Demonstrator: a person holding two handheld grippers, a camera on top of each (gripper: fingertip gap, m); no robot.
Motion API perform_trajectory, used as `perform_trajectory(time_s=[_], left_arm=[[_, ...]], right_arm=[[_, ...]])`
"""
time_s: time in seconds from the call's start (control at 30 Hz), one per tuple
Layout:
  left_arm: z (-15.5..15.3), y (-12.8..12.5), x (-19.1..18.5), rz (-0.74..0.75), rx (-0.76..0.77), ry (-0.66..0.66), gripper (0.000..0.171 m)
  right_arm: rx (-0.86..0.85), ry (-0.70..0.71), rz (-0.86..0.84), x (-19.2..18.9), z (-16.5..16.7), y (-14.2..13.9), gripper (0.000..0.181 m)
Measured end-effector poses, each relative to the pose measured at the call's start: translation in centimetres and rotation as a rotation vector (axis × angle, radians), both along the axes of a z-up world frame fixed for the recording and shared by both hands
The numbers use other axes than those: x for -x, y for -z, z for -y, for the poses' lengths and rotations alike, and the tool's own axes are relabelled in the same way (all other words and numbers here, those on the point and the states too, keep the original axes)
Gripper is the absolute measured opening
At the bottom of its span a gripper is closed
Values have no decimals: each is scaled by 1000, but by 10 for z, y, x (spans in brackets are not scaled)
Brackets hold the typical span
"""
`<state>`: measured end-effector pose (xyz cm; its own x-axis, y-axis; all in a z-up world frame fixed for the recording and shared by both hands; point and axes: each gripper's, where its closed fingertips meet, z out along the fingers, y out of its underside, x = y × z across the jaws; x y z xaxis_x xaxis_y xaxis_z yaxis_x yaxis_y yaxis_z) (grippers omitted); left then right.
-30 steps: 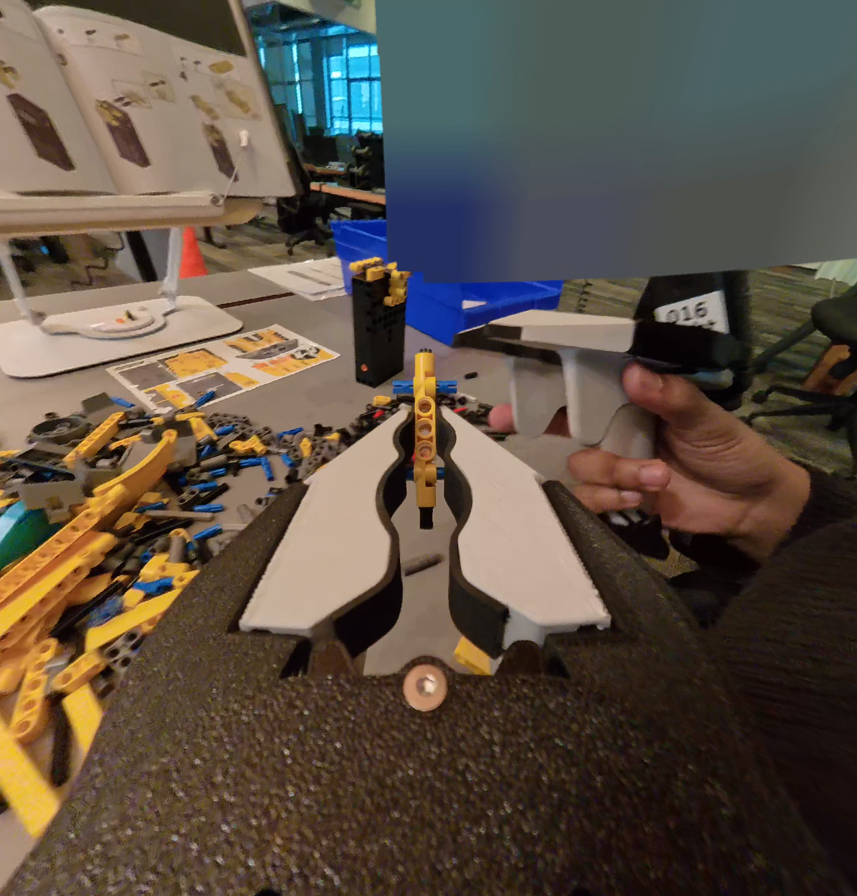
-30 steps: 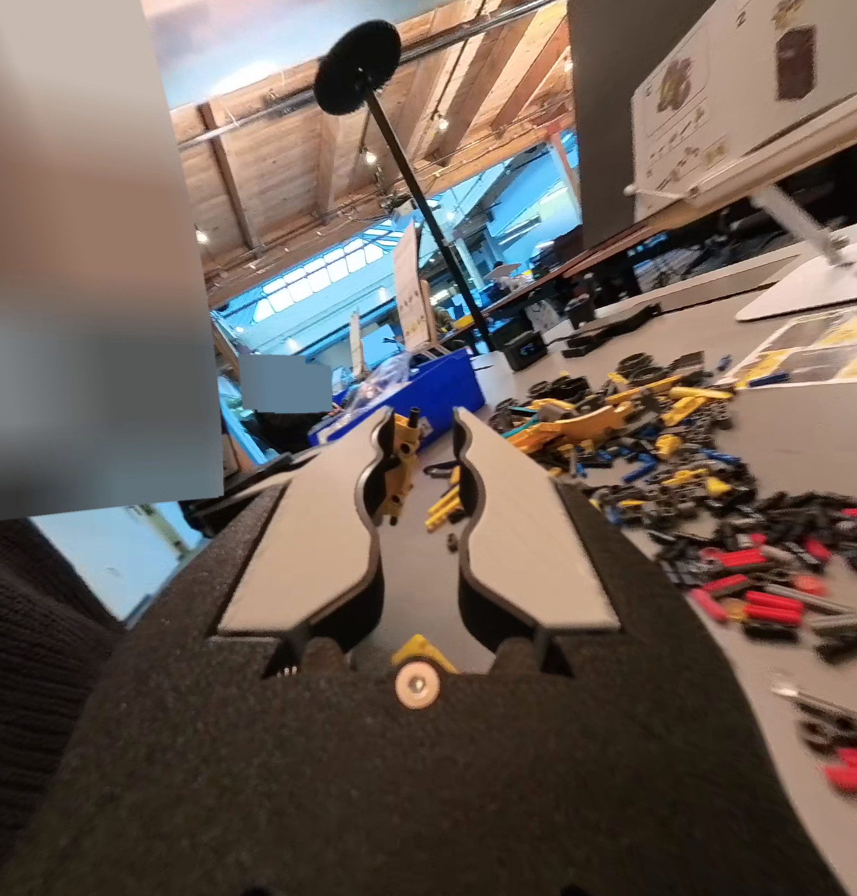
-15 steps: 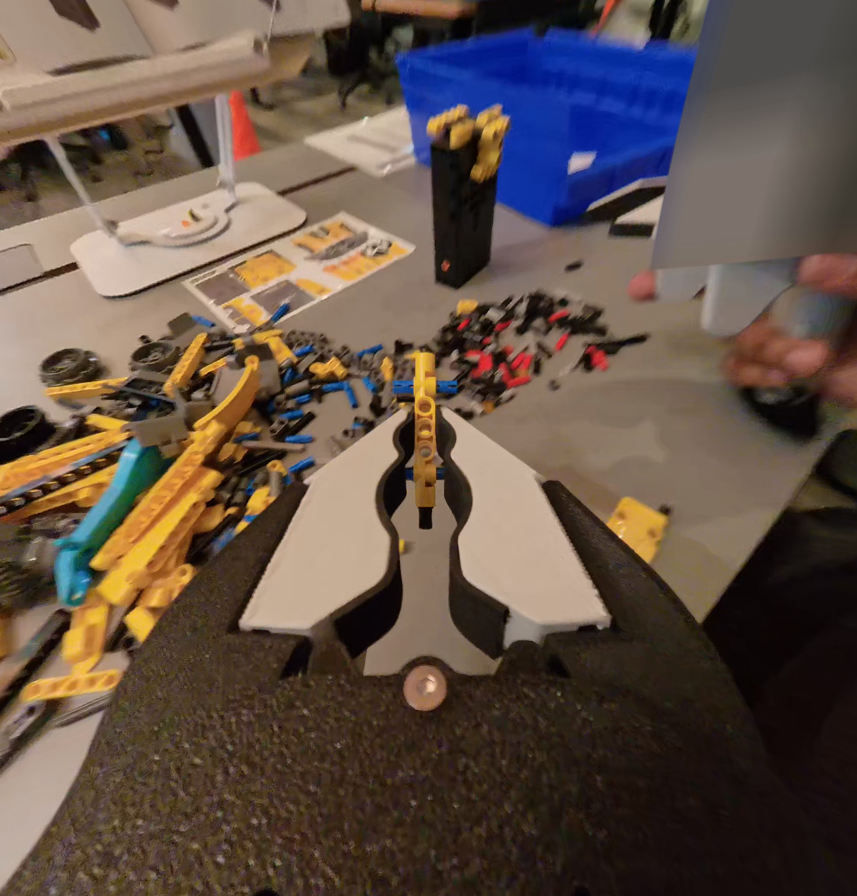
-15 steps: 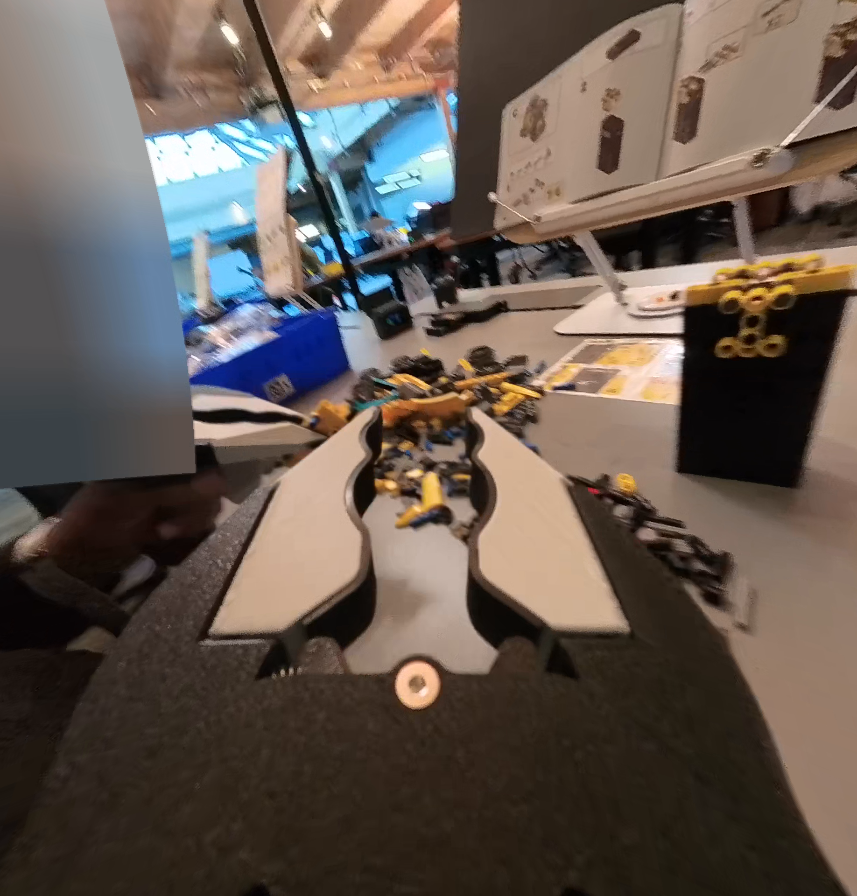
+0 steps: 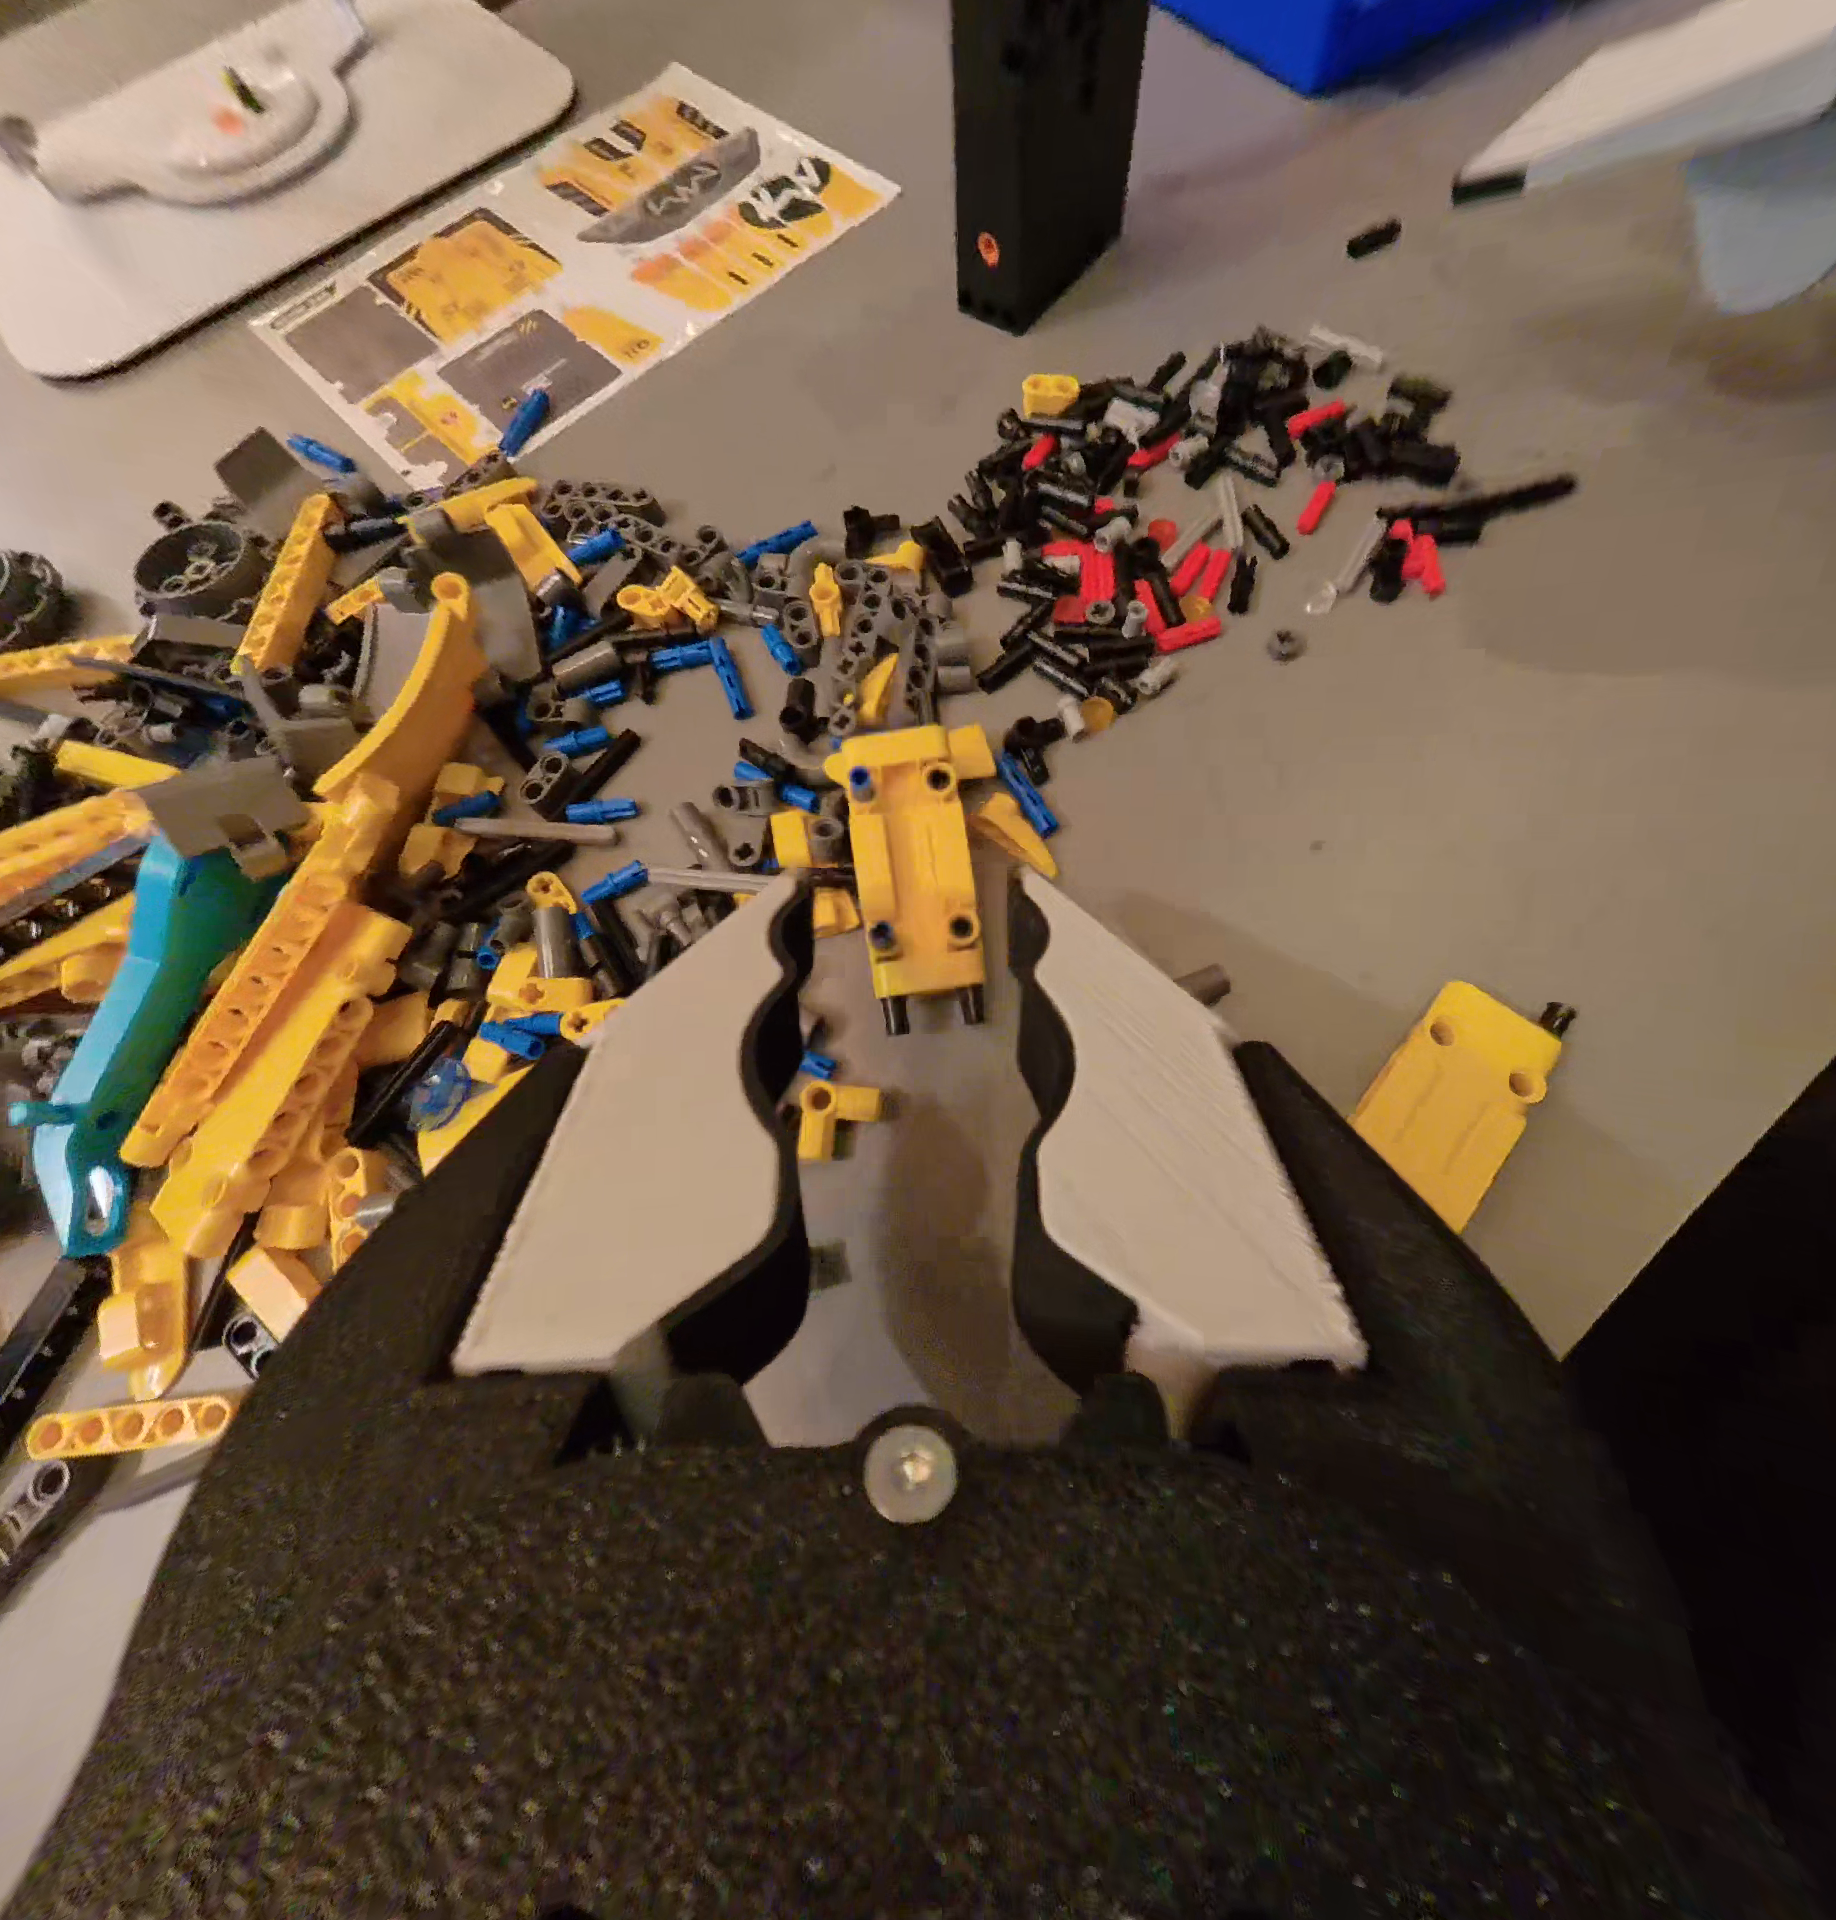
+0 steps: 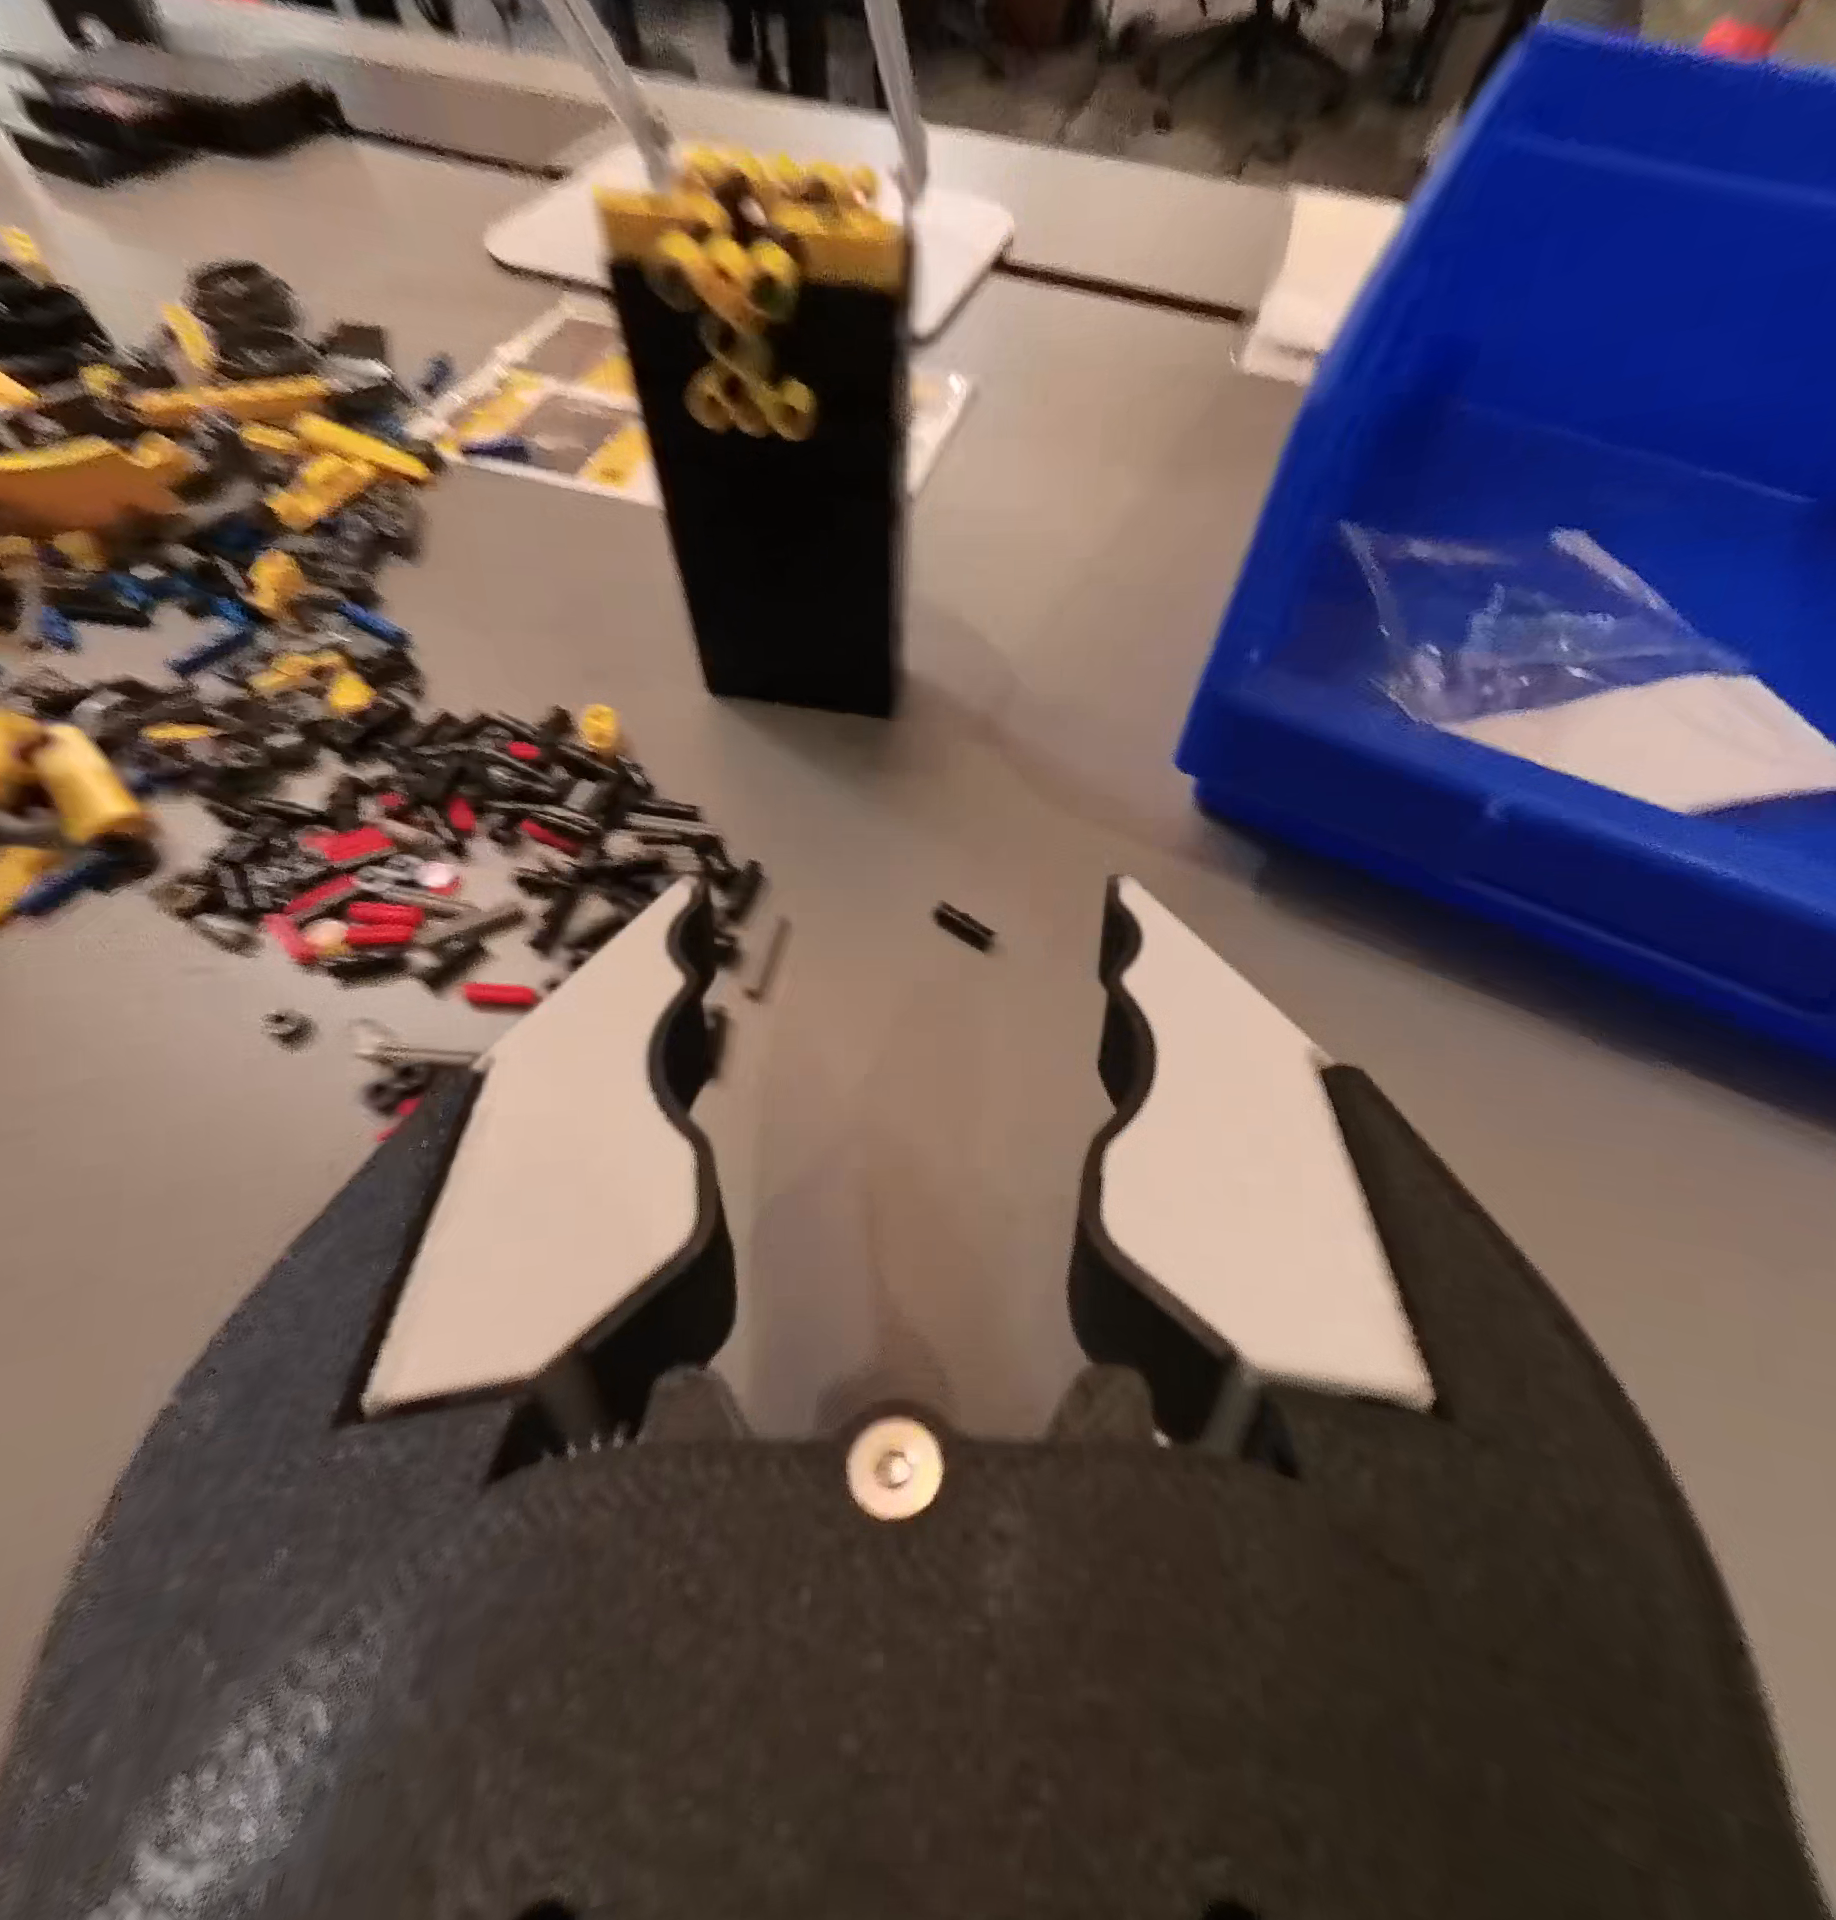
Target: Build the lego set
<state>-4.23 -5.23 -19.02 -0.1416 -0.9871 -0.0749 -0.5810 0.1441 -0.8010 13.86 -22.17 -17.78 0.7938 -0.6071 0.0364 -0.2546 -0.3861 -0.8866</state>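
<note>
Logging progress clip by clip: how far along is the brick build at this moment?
Done: a tall black brick tower capped with yellow connectors stands upright. In hand: nothing. The left gripper is open around a yellow brick subassembly with pins that seems to lie on the grey table. The right gripper is open and empty. Left: a big pile of loose yellow, black, blue and red parts.

My left-hand camera looks steeply down along its fingers from close above the desk [image 5: 1413, 831], facing the pile of loose building pieces [image 5: 602, 748] near the front edge. My right-hand camera sits lower and shallower, facing across the desk toward the blue bin [image 6: 1516, 810]. Both views share the black tower [image 5: 1039, 156] and the red-and-black pins [image 6: 394, 914].
</note>
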Motion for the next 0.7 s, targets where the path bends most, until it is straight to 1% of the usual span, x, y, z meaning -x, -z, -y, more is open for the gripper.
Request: perform_trajectory(time_s=[0.07,0.13,0.2,0.27,0.3,0.37,0.4,0.47,0.57,0.67,0.7], left_arm=[[-13,-13,4,28,87,-43,48],[-45,-28,11,71,151,-145,51],[-89,-41,23,115,165,-255,51],[-148,-49,40,164,85,-413,52],[-178,-48,49,162,37,-497,52],[-223,-36,61,100,-9,-600,54],[-241,-29,65,72,-21,-644,59],[-265,-16,66,38,-31,-691,66],[-290,7,71,-32,-39,-776,70],[-298,26,74,-119,3,-816,70],[-298,27,74,-119,20,-813,70]], right_arm=[[53,73,4,-20,14,8,75],[80,149,1,-38,29,11,75],[88,187,-11,-48,39,13,75],[88,185,-71,-51,41,20,75],[100,167,-122,-51,39,27,75],[144,158,-202,-51,37,41,75],[152,168,-195,-53,37,41,73],[168,171,-188,-53,37,42,75],[163,168,-196,-52,37,43,75],[165,167,-195,-52,37,42,75],[165,167,-195,-52,37,42,75]])
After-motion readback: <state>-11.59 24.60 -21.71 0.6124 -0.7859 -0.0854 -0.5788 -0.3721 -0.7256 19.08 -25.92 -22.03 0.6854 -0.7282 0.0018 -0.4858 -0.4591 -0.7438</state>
